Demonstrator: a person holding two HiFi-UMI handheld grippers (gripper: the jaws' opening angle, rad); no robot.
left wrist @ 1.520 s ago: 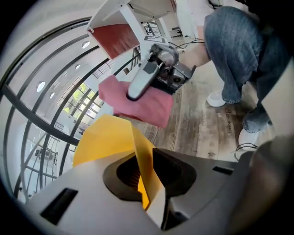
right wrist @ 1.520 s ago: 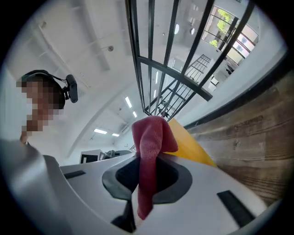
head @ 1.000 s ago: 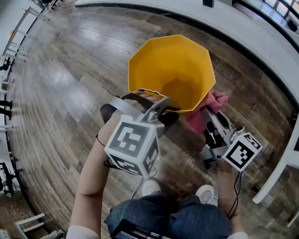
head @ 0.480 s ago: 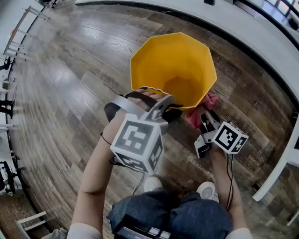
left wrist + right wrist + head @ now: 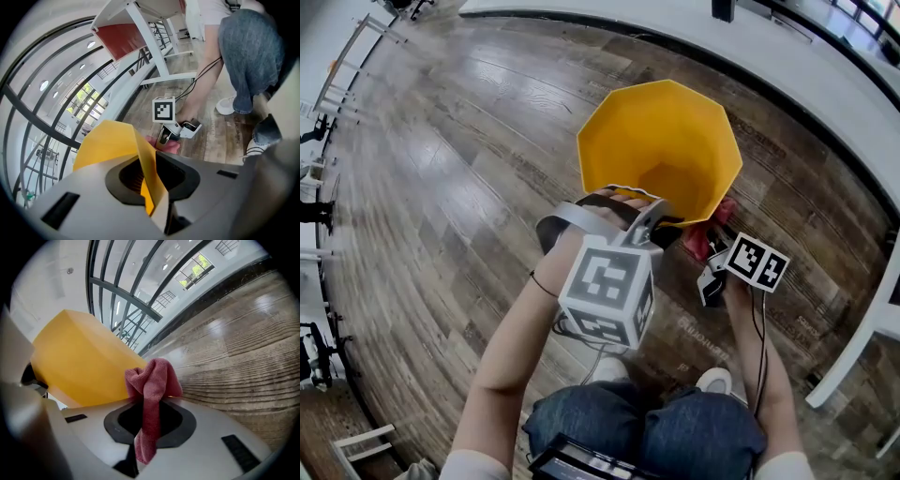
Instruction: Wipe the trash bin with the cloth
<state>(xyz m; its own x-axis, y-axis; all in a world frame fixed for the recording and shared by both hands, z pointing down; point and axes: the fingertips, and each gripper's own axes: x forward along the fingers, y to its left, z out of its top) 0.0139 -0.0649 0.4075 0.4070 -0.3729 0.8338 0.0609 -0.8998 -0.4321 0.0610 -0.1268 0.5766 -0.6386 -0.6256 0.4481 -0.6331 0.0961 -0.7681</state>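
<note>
Your left gripper point(image 5: 656, 216) is clamped on the near rim of the yellow trash bin point(image 5: 661, 141), the thin wall pinched between its jaws, so the bin is steadied with its empty mouth towards you; whether its base sits flat on the wooden floor point(image 5: 441, 187) can't be made out. Your right gripper point(image 5: 711, 251) is closed on the pink cloth point(image 5: 152, 380), which bunches up out of the jaws and lies against the bin's outer wall, low on the right side under the rim. This looks like the wiping step itself, midway through a stroke on the outside. The next move calls for pressing the wad flat on the yellow face and dragging it along one panel, then turning the bin with your left grip to bring up a fresh face; the inside looks not yet reached. Mind that only a small tuft of cloth stands proud of the jaws, so the hard tips could scrape the plastic. Your own shoes point(image 5: 712, 380) are close below the right hand, a white table leg point(image 5: 853, 347) stands off to the right, and the curved white ledge point(image 5: 787, 66) runs beyond the bin; none blocks the stroke.
</note>
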